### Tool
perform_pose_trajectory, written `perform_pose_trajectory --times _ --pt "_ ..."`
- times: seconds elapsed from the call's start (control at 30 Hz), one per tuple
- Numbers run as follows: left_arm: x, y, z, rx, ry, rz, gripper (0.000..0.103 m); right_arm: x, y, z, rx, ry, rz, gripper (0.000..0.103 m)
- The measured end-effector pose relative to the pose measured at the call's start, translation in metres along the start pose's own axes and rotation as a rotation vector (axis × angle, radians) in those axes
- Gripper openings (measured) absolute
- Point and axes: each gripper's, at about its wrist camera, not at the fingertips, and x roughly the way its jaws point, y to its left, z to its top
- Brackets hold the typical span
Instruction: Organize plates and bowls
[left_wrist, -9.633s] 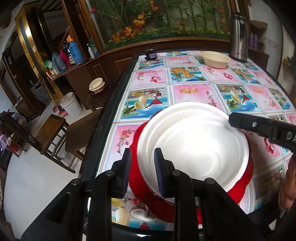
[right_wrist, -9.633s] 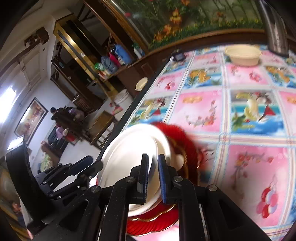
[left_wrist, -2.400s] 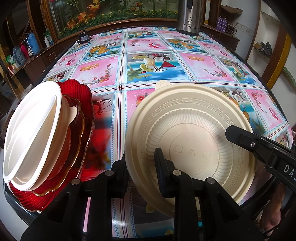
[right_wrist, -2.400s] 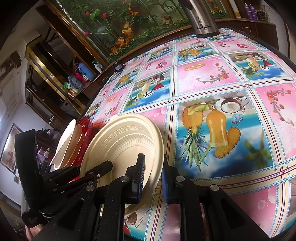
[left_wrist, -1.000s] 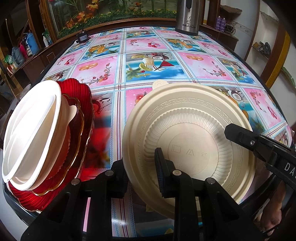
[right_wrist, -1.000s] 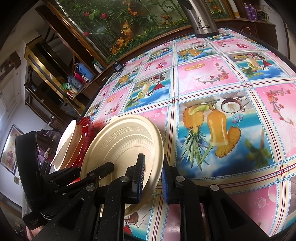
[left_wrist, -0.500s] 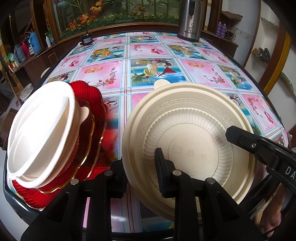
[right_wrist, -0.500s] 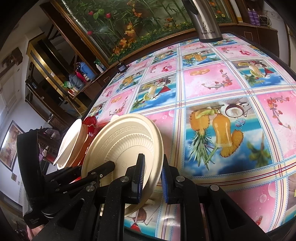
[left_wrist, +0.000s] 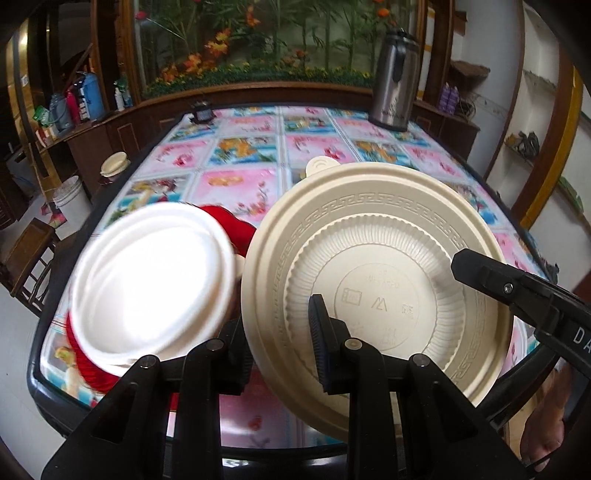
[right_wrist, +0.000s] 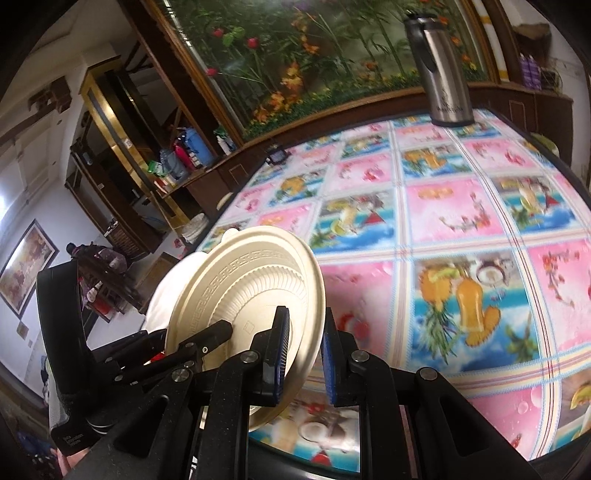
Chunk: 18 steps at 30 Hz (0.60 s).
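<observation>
Facing up: underside of cream bowl (left_wrist: 376, 269), rim clamped both sides.

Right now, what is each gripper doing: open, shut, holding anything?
Left gripper: shut on the cream bowl rim.
Right gripper: shut on the same bowl's opposite rim.

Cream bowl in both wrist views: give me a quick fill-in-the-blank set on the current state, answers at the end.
1. The cream bowl is gripped by ____ grippers at once.
2. The left gripper and the right gripper each clamp the bowl's ____.
3. The white plates rest on a ____ plate.
4. At the table's far end stands a steel ____.

Answers: two; rim; red; flask
</observation>
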Motion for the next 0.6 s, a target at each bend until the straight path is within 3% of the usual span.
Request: perform_pose_trajectory --times 0.6 --pt "-0.030 0.072 0.019 -0.124 -0.096 0.099 0.024 0.014 0.085 0.034 -0.157 -0.036 0.119 0.016"
